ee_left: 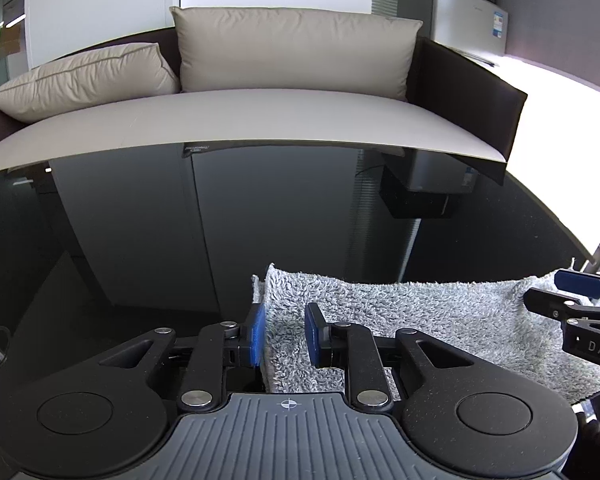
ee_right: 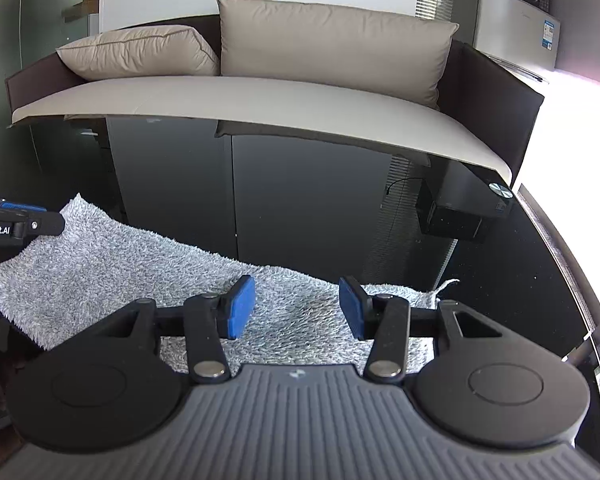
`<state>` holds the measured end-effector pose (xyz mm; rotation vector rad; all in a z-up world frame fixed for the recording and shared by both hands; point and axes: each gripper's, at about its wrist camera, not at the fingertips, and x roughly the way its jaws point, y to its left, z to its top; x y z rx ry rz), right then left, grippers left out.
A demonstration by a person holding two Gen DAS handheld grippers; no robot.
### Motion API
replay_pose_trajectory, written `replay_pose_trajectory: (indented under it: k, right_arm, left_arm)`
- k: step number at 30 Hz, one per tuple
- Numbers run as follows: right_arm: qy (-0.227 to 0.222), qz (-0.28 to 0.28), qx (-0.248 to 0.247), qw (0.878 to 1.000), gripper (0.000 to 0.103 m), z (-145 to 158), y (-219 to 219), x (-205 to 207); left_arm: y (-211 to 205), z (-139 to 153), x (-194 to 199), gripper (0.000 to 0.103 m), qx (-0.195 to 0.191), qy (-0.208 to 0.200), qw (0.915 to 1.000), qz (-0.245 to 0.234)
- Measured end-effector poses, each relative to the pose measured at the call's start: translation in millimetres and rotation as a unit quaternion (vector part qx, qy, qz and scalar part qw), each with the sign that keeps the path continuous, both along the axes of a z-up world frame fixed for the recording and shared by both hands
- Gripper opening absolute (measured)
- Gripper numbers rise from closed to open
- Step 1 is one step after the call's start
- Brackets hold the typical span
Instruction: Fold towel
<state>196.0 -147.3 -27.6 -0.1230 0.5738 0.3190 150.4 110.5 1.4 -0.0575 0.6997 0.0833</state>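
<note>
1. Ribbed grey housing and black linkage fill the bottom of each wrist view, with the blue pads beyond; the left tool point(ee_left: 285, 334) sits over the left end of the grey towel point(ee_left: 420, 320), and the right tool point(ee_right: 296, 306) hangs over its right end.
2. Left tool: jaws part open, straddling the towel's left edge where a doubled layer shows – the pads point(ee_left: 257, 332) stand beside the pile without pinching it, so nothing is held.
3. Right tool: jaws about half open above the towel point(ee_right: 140, 264), nothing between the pads but the fabric below; no grip.
4. Towel lies flat on the glossy black worktop point(ee_left: 140, 240), near its front edge, well short of the far edge by the sofa point(ee_right: 300, 100).
5. Judged step: a fold looks laid and let go. To do it well – lift both tools straight off so the pile does not drag, check the edges line up, then take the corners of one short end evenly for the next fold.
6. Pose: both tools angle downward and forward, side by side, roughly parallel.
</note>
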Motion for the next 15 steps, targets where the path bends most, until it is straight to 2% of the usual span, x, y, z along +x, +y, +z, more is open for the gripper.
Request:
replay_pose_trajectory:
  k: [4,5,6,8,11,13,14,15]
  right_arm:
    - [-0.012,-0.023,0.012,1.0,0.05,8.2,-13.7,-4.0]
    - [-0.013,-0.026,0.015,0.999,0.051,9.5,-16.6,-4.5]
    - [-0.012,-0.031,0.018,0.999,0.052,10.5,-20.3,-5.0]
    - [-0.011,-0.043,0.03,0.999,0.056,11.5,-28.8,-6.5]
    - [0.0,-0.058,0.046,0.997,0.056,10.5,-39.3,-9.0]
    - [0.007,-0.066,0.052,0.996,0.057,9.4,-45.0,-11.4]
    - [0.008,-0.069,0.052,0.996,0.06,8.9,-46.8,-12.9]
    - [0.008,-0.071,0.05,0.996,0.068,8.5,-48.6,-15.2]
  left_arm:
    - [5.9,0.8,-15.3,0.04,-0.005,0.006,0.9999,-0.007]
    - [6.2,1.0,-18.4,0.047,-0.006,0.007,0.9999,-0.01]
    - [6.5,1.1,-21.7,0.049,-0.009,0.007,0.9999,-0.013]
    - [6.5,1.1,-26.5,0.05,-0.015,0.007,0.9997,-0.019]
    - [4.0,-0.5,-30.9,0.064,-0.018,0.008,0.9996,-0.022]
    - [1.8,-1.7,-33.1,0.069,-0.018,0.008,0.9995,-0.024]
    - [0.8,-2.2,-34.4,0.073,-0.019,0.008,0.9995,-0.025]
    - [-0.2,-2.6,-35.7,0.078,-0.02,0.008,0.9994,-0.026]
